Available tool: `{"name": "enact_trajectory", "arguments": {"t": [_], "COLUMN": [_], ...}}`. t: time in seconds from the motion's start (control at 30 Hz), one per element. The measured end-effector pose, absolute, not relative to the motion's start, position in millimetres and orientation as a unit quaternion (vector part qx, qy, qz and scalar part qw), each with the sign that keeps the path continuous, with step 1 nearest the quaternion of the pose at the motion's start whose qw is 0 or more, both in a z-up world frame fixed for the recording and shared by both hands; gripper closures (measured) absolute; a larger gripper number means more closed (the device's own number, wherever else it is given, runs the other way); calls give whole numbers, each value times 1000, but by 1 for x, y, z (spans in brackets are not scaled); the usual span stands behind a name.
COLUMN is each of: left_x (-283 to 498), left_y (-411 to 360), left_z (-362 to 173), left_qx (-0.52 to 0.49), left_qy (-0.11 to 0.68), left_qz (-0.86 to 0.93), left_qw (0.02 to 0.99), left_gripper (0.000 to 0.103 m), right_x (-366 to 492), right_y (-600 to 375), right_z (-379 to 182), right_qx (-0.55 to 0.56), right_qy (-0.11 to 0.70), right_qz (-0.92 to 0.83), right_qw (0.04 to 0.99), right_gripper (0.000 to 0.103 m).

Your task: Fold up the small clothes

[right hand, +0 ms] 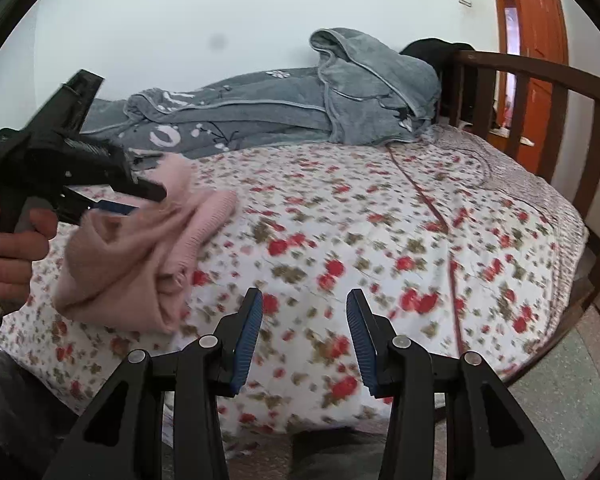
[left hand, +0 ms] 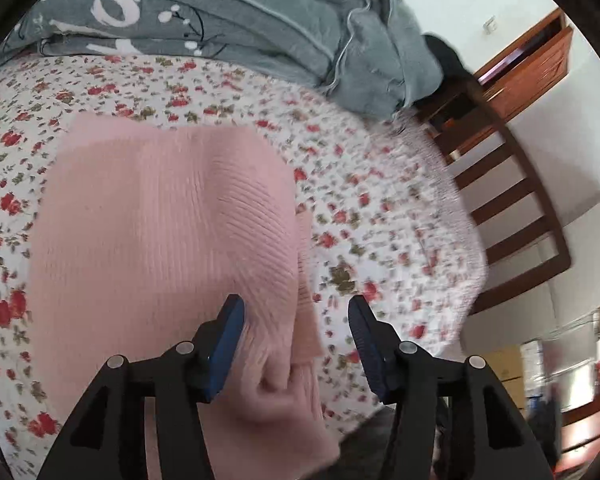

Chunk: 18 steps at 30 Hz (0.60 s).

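My left gripper [left hand: 296, 344] open, pink knit [left hand: 164, 232] slack between its jaws, on the floral bedspread [right hand: 380, 232]. Right gripper [right hand: 304, 336] open (nothing in it), beside the knit.

Your left gripper [left hand: 296, 344] has its blue pads spread apart, and the pink knit [left hand: 168, 232] sits bunched between them, up against the left pad [left hand: 224, 348] while the right one hangs clear over the floral sheet [left hand: 380, 208]. The knit spreads out ahead on the bed. A grey blanket [left hand: 228, 16] is heaped at the far edge, with a wooden rail [left hand: 516, 216] off to the right.
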<state>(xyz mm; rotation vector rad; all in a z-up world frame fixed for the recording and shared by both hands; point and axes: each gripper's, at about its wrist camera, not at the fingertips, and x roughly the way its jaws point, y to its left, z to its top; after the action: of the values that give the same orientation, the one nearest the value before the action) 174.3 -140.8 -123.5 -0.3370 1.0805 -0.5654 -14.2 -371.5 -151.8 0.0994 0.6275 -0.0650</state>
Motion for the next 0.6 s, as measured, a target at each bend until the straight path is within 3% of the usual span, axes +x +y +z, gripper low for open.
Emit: {"name": "enact_trajectory", "arguments": {"t": [0.17,0.4,0.5,0.6], "left_x": [160,161,155,151], "left_y": [-92,-24,-6,9], "left_z": [-96,-105,-115,-126], "left_qx": [-134,-138,-140,-146], "left_qy": [455,448,450,455], "left_qz": [-205,-164,-160,-163], "left_qw": [856,868,867,863], "left_gripper": [48,48,48,48], "right_x": [18,78,109,137], "right_y": [-347,-316,-304,-287], "right_z": [-132,-124,-137,-162], "right_qx": [82,186,221,202], "right_qy": [293,312,352,434], "right_qz": [25,98,79,49], "right_qw": [952,927,906,876], "right_gripper": [53,42,32,34]}}
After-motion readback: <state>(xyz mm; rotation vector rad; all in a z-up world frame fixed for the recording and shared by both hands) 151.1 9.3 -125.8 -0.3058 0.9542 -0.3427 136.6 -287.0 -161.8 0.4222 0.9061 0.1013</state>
